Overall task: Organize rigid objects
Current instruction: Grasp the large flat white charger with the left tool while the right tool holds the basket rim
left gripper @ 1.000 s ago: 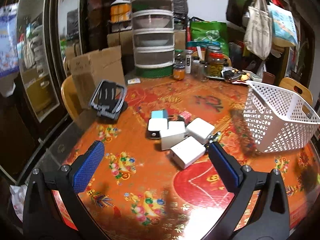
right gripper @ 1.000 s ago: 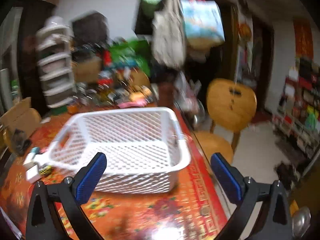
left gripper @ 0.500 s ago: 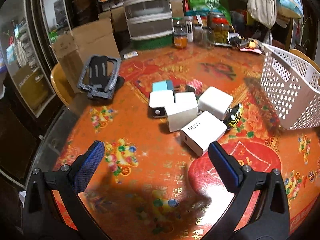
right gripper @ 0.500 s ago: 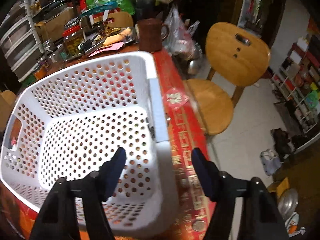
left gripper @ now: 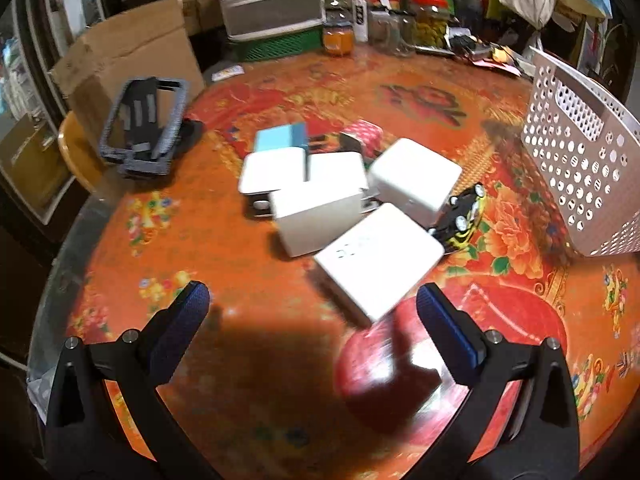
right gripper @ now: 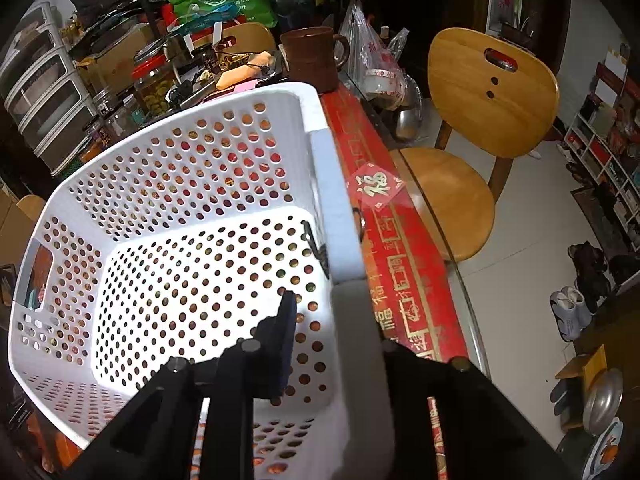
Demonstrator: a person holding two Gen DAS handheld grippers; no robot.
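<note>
In the left wrist view several white boxes (left gripper: pixel 380 260) lie clustered mid-table with a light blue box (left gripper: pixel 282 139) behind them and a black and yellow toy car (left gripper: pixel 460 218) at their right. My left gripper (left gripper: pixel 312 312) is open and empty, just in front of the nearest white box. The white perforated basket (left gripper: pixel 580 168) stands at the right. In the right wrist view my right gripper (right gripper: pixel 336 332) is shut on the basket's near right wall (right gripper: pixel 352 360), one finger (right gripper: pixel 286 332) inside the basket.
A grey folding stand (left gripper: pixel 148 124) and a cardboard box (left gripper: pixel 128 68) sit at the table's left. Jars (left gripper: pixel 428 20) and a drawer unit (left gripper: pixel 272 4) line the far edge. A brown mug (right gripper: pixel 312 60) and a wooden chair (right gripper: pixel 480 120) lie beyond the basket.
My left gripper has moved down and forward toward the white boxes. My right gripper has dropped onto the basket's right wall and closed on it.
</note>
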